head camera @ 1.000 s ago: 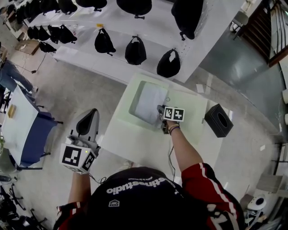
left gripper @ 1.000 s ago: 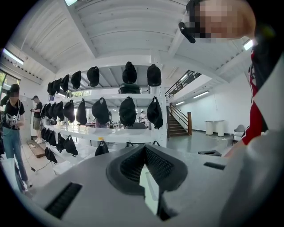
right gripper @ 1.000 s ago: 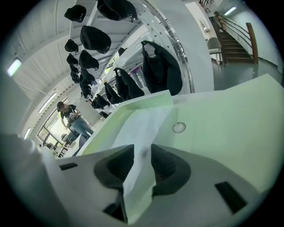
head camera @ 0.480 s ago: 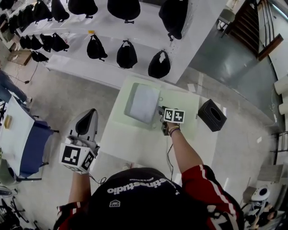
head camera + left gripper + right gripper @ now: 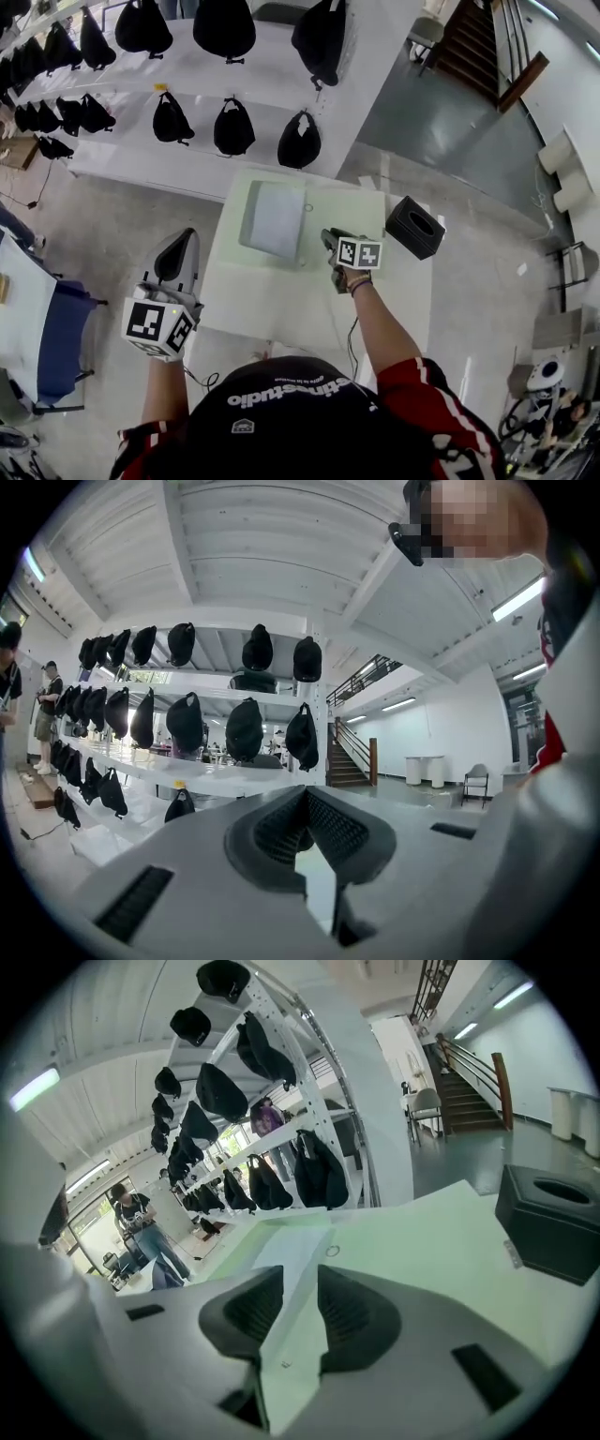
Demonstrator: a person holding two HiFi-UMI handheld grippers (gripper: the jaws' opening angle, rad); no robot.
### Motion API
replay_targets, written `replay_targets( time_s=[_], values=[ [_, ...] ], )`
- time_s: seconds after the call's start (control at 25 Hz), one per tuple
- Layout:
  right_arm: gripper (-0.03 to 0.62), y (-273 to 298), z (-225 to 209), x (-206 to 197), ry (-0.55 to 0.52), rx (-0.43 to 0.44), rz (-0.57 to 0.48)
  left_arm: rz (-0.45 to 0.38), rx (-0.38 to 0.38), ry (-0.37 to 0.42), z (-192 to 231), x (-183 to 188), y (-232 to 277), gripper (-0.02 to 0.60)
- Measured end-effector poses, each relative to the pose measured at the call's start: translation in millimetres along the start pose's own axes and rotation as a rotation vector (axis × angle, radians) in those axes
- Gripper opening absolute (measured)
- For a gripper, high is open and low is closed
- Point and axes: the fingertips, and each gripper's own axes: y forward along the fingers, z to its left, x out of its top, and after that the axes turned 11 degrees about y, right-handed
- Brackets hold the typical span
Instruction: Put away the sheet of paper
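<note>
The paper [image 5: 274, 218] lies flat on the desk [image 5: 281, 300], in the far left area of the top. Its long sides run away from the person. In the right gripper view, the paper [image 5: 281, 1252] lies ahead of the jaws on the desk [image 5: 422, 1232].

Right gripper [image 5: 329, 240]: positioned over the desk, just beside the near right corner of the paper. No contact with the paper is visible. In its own view, the right gripper [image 5: 298, 1279] has its jaws spread with a narrow gap. Only the desk surface shows in the gap. The gripper holds nothing.

Left gripper [image 5: 190, 234]: positioned over the floor [image 5: 112, 234], left of the desk and well apart from the paper. In its own view, the left gripper [image 5: 305, 803] has its tips pressed together. Nothing is held between them. It points toward the rack [image 5: 216, 771].

A small ring [image 5: 307, 207] lies on the desk, just beside the far right corner of the paper.

A black box [image 5: 415, 226] with an opening in its top stands at the far right corner of the desk. The right gripper view shows the box [image 5: 553, 1218] to the right of the jaws.

Beyond the desk stands a white rack [image 5: 281, 70]. Black bags [image 5: 234, 127] hang on it in rows.
</note>
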Motion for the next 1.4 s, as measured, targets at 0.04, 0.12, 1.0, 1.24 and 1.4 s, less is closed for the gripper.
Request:
replay_targets(
  time_s=[0.04,0.12,1.0,1.24,1.4],
  values=[
    [0.112,-8.1,1.8,0.9,-0.001,0.0,-0.016,-0.006,-0.01,0.0,-2.1,0.6,0.3,0.004],
    [0.111,-24.1,4.4,1.9,-0.004,-0.004,-0.046,-0.016,-0.03,-0.004,-6.2,1.2,0.9,0.003],
    [0.107,-206.5,91.0,-8.9,-0.177,-0.05,-0.328,-0.075,-0.189,-0.029,-37.0,13.1,-27.1,0.003],
    [0.101,-252.7,124.6,6.2,-0.2,-0.034,-0.43,-0.083,-0.223,-0.034,-47.7,17.1,-30.5,0.003],
    [0.097,-277.9,147.8,23.9,-0.223,0.004,-0.491,-0.089,-0.212,-0.037,-49.4,23.7,-31.0,0.003]
  ],
)
